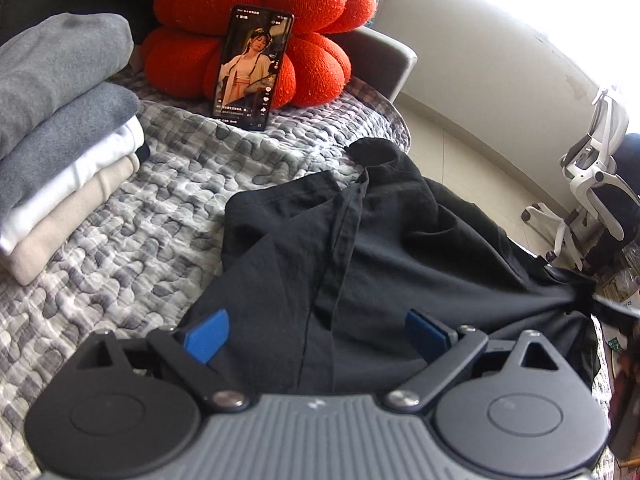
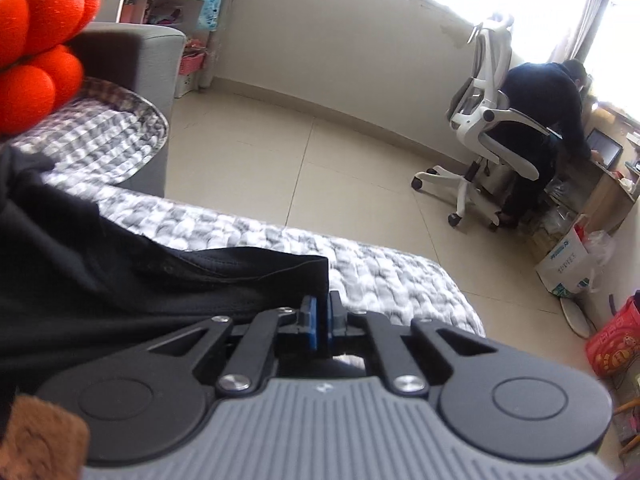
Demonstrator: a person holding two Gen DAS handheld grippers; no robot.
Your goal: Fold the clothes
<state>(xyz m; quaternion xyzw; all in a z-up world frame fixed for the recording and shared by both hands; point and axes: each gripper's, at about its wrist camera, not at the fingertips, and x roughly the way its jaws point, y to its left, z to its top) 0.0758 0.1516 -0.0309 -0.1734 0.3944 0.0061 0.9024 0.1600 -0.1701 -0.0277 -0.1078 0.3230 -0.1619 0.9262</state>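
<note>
Leaving open quilt [image 1: 160, 216] between the folded stack [image 1: 60, 152] at the left and the black shirt [image 1: 380, 248]. Blocking the far end: orange cushion [image 1: 260, 32] with a phone [image 1: 252, 68] leaning on it. Offering bare floor [image 2: 320, 160] beyond the bed edge, office chair [image 2: 484, 128] standing well apart.

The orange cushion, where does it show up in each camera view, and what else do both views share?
Left wrist view: the orange cushion sits top centre, behind a propped phone.
Right wrist view: the orange cushion fills the upper left edge.
Shared landmark: the white office chair, right of centre in both.
</note>
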